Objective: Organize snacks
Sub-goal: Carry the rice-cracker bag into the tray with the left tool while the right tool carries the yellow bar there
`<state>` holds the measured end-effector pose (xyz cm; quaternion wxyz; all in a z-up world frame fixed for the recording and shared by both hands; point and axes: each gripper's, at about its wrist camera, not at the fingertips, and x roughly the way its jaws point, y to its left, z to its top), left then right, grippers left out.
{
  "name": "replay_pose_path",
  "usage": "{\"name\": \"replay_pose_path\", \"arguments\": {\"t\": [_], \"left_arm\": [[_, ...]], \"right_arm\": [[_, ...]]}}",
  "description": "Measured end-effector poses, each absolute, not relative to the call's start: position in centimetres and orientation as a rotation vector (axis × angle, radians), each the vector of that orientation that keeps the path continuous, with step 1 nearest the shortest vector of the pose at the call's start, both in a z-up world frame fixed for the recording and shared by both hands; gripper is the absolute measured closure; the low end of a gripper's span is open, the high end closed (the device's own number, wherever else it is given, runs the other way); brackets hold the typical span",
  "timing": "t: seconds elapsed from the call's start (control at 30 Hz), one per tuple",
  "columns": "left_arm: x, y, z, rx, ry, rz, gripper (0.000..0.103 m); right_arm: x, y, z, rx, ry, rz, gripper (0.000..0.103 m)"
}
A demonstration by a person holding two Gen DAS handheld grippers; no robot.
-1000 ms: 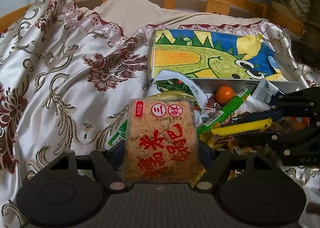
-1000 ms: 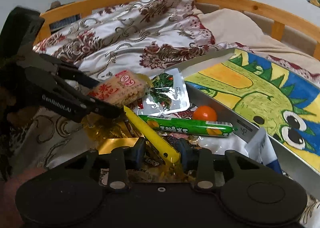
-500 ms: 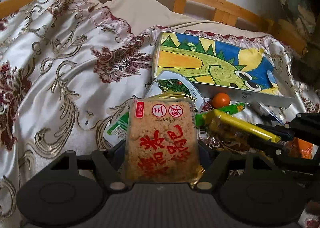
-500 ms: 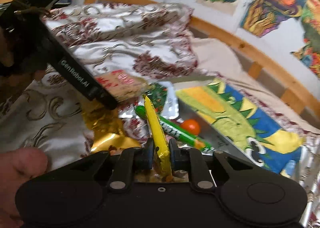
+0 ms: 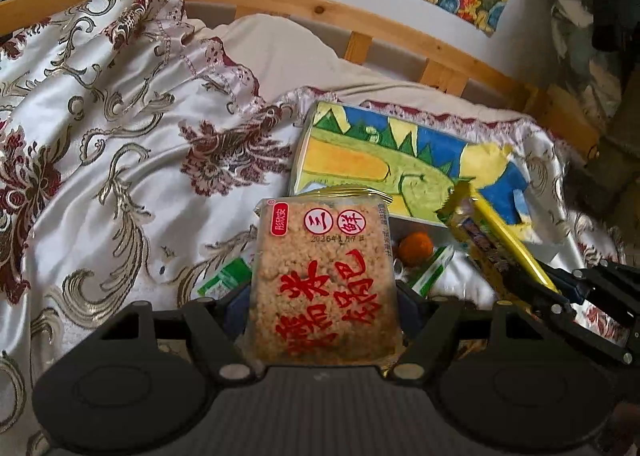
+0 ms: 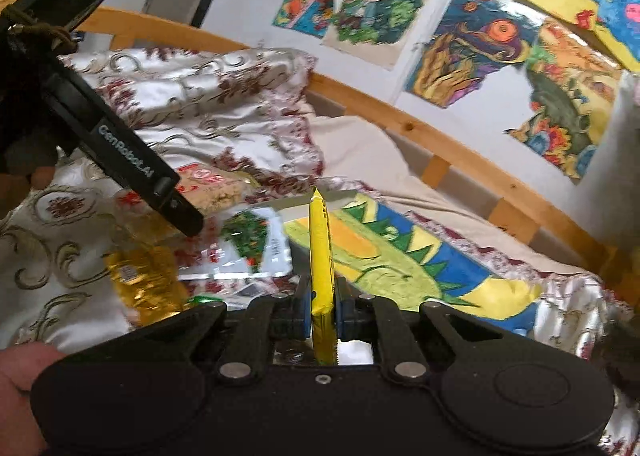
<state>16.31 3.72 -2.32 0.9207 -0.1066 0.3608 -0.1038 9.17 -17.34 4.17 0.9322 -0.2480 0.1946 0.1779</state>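
My left gripper (image 5: 322,306) is shut on a rice cracker pack (image 5: 324,280) with red characters, held above the bed. My right gripper (image 6: 322,306) is shut on a thin yellow snack packet (image 6: 320,248) held upright on edge; it also shows in the left wrist view (image 5: 500,232), to the right. A box with a dinosaur drawing on it (image 5: 400,160) lies on the bed beyond both; it also shows in the right wrist view (image 6: 400,256). An orange ball-shaped snack (image 5: 416,248), a green stick pack (image 5: 434,270) and a white pouch (image 6: 256,244) lie below.
A satin floral bedspread (image 5: 120,160) covers the bed at left. A wooden headboard rail (image 5: 320,12) runs behind. Drawings hang on the wall (image 6: 460,36). A gold foil packet (image 6: 144,280) lies on the bed under the left gripper.
Both grippers have risen from the snack pile with their packs. The right gripper has tipped upward, so the wall now fills its view, and the yellow packet stands upright.
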Motion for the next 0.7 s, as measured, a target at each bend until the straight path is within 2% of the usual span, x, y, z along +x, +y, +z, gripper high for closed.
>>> {"name": "replay_pose_path", "arguments": {"t": [0.4,0.7], "left_arm": [[24.9,0.1,-0.6,-0.257,0.683,-0.244,0.027],[31.5,-2.7,-3.0,-0.335,0.773,-0.303,0.027]], "right_arm": [[16.9,-21.1,6.1,-0.379,0.419,0.167,0.092],[21.5,-23.2,4.3,-0.243,0.513,0.121,0.092]]}}
